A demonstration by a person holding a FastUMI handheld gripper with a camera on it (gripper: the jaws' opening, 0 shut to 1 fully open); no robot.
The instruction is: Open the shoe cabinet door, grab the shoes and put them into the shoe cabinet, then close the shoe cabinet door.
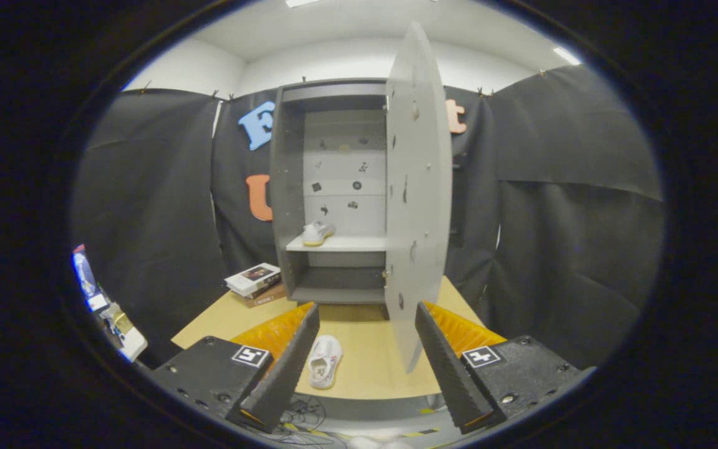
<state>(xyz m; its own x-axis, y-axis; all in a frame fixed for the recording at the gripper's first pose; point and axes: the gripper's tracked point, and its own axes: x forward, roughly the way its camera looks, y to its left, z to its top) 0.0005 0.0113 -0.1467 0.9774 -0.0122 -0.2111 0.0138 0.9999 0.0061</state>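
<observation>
Your tall grey shoe cabinet (pixel 334 187) stands at the far end of the light wooden table (pixel 371 355) with its pale grey door (pixel 418 187) swung wide open, so that step looks done. One white sneaker (pixel 317 232) sits on the cabinet's middle shelf (pixel 346 244); the second white sneaker (pixel 325 361) lies on the table just ahead of your fingers. Your gripper (pixel 366 362) is spread apart and empty. Stowing that sneaker and closing the door remain.
</observation>
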